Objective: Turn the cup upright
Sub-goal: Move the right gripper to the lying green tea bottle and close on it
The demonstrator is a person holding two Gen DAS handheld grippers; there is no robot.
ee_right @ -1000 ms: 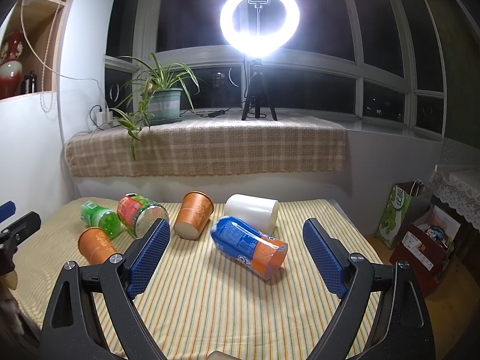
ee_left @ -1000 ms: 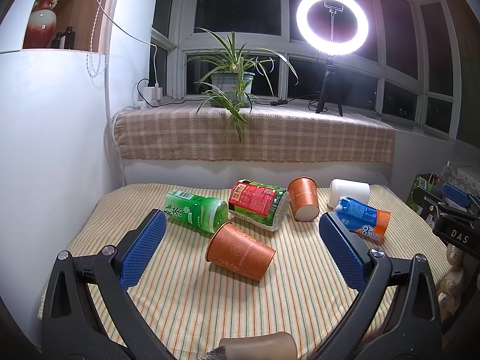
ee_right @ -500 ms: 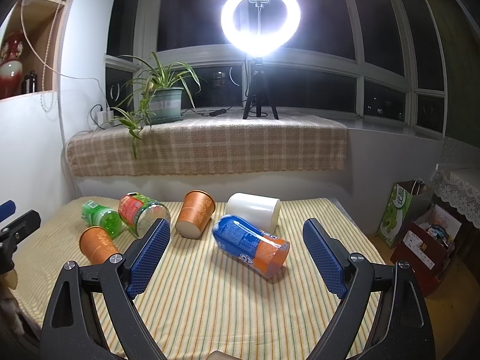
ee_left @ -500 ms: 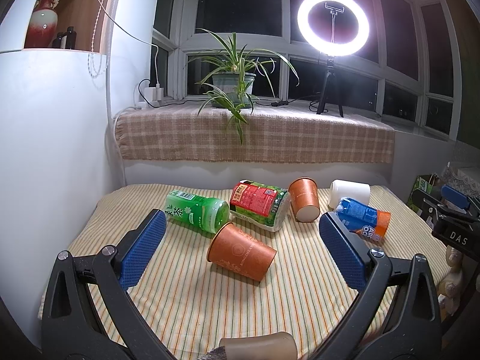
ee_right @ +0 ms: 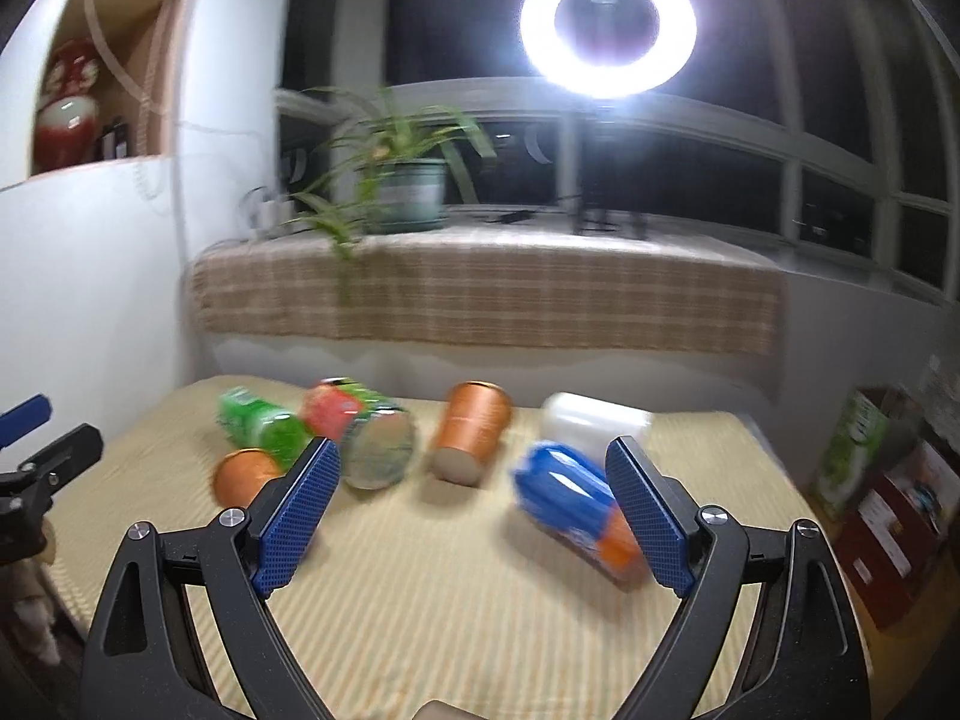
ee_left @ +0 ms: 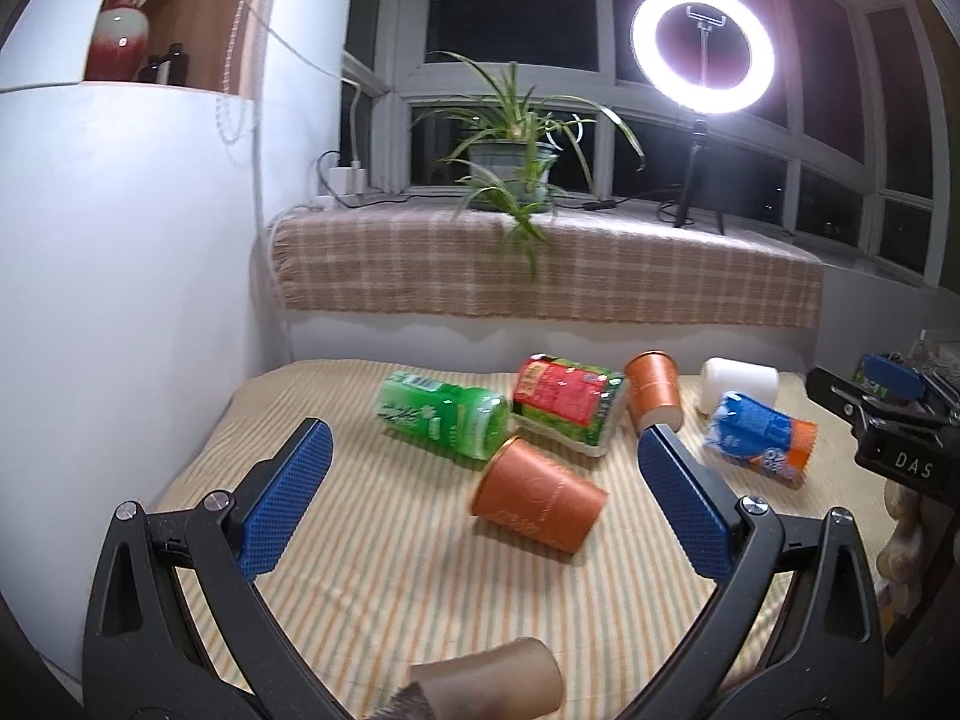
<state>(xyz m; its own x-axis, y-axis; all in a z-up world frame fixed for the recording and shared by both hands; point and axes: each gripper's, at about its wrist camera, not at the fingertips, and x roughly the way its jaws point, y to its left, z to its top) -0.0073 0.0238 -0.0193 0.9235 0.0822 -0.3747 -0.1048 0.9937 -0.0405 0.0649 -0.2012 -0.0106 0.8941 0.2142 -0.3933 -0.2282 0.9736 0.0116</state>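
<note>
Approach step, nothing grasped: I hold left gripper (ee_left: 480, 498) and right gripper (ee_right: 468, 510) spread wide, empty (six cups toppled), nearest orange cup (ee_left: 537, 495) needing straddling next.

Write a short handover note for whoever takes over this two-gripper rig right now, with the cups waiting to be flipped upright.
Left gripper: open, empty, above the near orange paper cup.
Right gripper: open, empty, blue cup beside its right finger.
All six cups lie on their sides on the striped tablecloth: green cup, red-and-green cup, far orange cup, white cup.
Done: nothing. Left: grasp and stand a cup upright.
</note>
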